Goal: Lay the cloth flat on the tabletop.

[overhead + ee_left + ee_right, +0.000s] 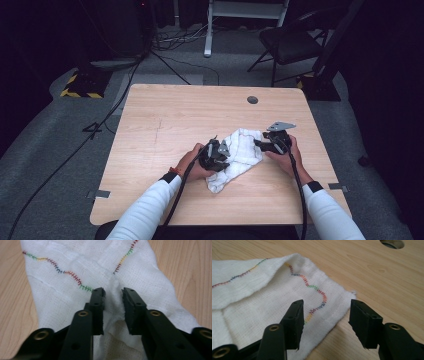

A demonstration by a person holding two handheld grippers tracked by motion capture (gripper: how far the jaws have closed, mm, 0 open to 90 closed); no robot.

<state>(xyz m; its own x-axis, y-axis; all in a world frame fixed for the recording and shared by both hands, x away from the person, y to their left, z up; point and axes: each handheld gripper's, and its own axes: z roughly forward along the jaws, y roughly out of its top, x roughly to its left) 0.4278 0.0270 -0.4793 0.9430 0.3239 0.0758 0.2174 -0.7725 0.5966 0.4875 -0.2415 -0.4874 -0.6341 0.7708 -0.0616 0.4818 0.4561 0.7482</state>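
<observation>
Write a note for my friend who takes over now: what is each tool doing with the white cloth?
Left tool: jaws closed on a raised fold of the white cloth, pinching it.
Right tool: jaws open, standing over the cloth's corner with the coloured zigzag stitching, gripping nothing.
Cloth: crumpled and partly folded over itself, near the middle of the wooden table.
Done: left-side pinch taken.
Left: probably close the right tool on that corner, then spread or fold the cloth.

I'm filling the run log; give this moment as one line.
left gripper: pinching a ridge of white cloth | right gripper: open over cloth corner | table: cloth crumpled
</observation>
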